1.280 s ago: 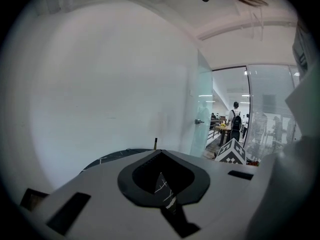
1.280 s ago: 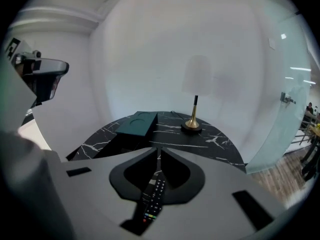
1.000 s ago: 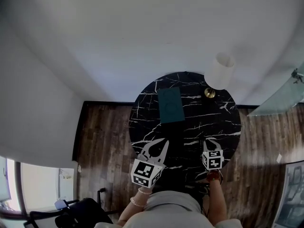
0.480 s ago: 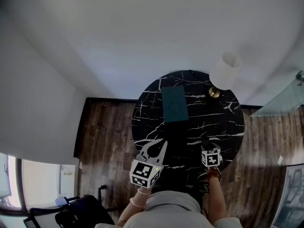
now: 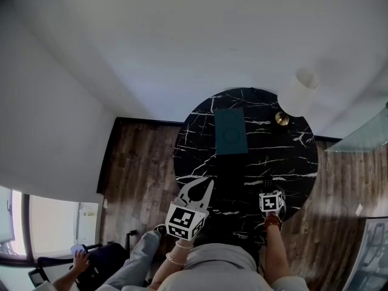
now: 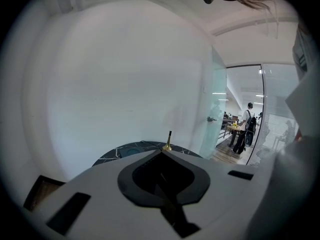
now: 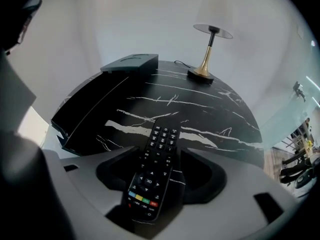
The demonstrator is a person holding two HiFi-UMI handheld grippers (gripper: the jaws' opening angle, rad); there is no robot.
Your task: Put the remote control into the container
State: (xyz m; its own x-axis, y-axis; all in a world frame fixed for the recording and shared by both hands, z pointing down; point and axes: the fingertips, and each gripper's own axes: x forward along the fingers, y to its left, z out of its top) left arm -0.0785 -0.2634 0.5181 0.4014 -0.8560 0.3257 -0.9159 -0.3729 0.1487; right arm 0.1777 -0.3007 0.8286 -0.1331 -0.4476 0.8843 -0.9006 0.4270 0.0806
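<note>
The right gripper [image 7: 159, 155] has come down to the near edge of the table [image 7: 210, 119] and now points steeply at it. Its jaws have just been opening and stand wide apart, released. The remote control [image 7: 152, 176] lies flat on the black marble between them, buttons up, with its coloured keys nearest the camera and its far end pointing across the table; the pads do not press on it. To the left, the left gripper [image 6: 162, 153] hangs over the table's near edge with its jaws clenched tip to tip on nothing. Well beyond the remote control, at the far side of the table, sits the container [image 7: 131, 63], a flat teal box. Its inside cannot be made out. Right of it stands a lamp [image 7: 210, 39] with a brass foot.
</note>
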